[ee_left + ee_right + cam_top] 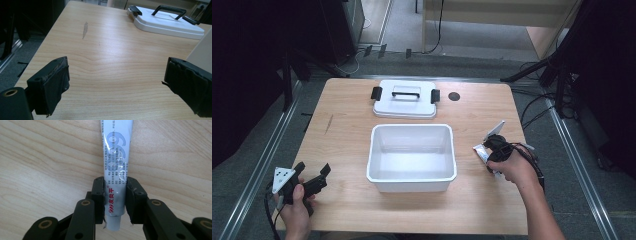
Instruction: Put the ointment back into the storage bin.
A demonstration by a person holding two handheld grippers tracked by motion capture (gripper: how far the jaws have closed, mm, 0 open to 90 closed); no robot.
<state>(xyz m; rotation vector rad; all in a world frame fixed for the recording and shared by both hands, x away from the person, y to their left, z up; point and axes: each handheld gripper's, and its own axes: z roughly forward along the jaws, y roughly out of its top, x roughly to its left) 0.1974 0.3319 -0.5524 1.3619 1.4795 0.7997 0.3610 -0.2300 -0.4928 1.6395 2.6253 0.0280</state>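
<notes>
Ointment tube [116, 170] lies flat on the bench [347, 130] at the right of the high view, beside the open white bin [411, 177]. We hold it in our right gripper [115, 195]: the jaws have closed on its cap end, and its long axis runs straight away from them, up the right gripper view. That view shows the printing; the high view shows the bin to the left. Our left gripper [117, 82] rests wide open, empty, at lower left.
</notes>
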